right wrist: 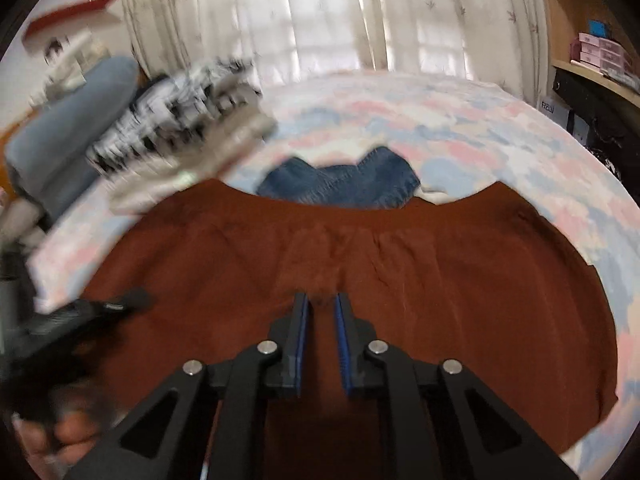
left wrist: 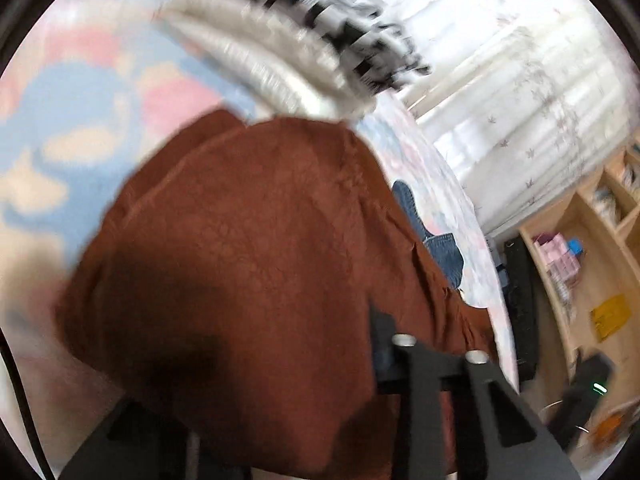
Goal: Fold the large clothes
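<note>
A large rust-brown garment (right wrist: pixel 400 264) lies spread on a bed with a pink, blue and white cover (right wrist: pixel 440 120). My right gripper (right wrist: pixel 322 300) sits low over its near middle, fingers a narrow gap apart with a small pinch of the brown cloth at the tips. In the left wrist view the brown garment (left wrist: pixel 248 260) drapes over and hides most of my left gripper; only the right finger (left wrist: pixel 380 336) shows. The left gripper also appears as a blurred black shape at the left of the right wrist view (right wrist: pixel 92 312).
Folded blue jeans (right wrist: pixel 340 184) lie on the bed beyond the garment. A black-and-white patterned pile and pale bedding (right wrist: pixel 180 120) sit at the bed's left. Curtains (right wrist: pixel 320 20) hang behind. Wooden shelves (left wrist: pixel 580 248) with boxes stand at the right.
</note>
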`<action>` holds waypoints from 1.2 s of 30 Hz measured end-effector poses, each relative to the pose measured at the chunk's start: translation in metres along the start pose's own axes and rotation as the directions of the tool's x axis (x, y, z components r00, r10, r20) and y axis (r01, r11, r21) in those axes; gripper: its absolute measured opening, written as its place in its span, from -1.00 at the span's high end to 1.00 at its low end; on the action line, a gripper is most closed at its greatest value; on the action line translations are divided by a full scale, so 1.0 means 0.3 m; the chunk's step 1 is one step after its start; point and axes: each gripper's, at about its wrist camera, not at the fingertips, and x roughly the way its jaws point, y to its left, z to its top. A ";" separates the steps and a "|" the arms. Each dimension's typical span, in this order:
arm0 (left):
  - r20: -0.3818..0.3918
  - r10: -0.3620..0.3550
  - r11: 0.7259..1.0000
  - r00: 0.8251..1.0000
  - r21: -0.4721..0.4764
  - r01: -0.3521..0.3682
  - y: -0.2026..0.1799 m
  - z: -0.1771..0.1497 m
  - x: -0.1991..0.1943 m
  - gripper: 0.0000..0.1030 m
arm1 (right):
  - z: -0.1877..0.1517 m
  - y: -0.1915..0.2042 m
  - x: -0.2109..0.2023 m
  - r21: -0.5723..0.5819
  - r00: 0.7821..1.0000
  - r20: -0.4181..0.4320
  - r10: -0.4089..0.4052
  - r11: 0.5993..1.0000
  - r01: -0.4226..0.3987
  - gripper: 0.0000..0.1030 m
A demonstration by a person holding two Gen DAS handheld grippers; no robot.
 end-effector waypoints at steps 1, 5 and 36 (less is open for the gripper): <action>0.032 0.032 0.998 0.999 0.058 -0.034 -0.040 -0.003 -0.015 0.65 | -0.011 -0.002 0.044 0.003 0.999 -0.049 0.008 1.000 -0.008 0.78; 0.155 0.092 0.954 0.984 0.269 -0.132 -0.208 -0.026 -0.074 0.72 | -0.039 -0.036 0.085 0.040 0.997 -0.034 0.065 0.997 -0.064 0.79; 0.065 0.202 0.270 0.977 0.955 -0.120 -1.086 -0.848 0.340 0.56 | -0.478 -1.018 -0.426 0.762 0.993 0.108 -0.055 0.646 -0.047 0.77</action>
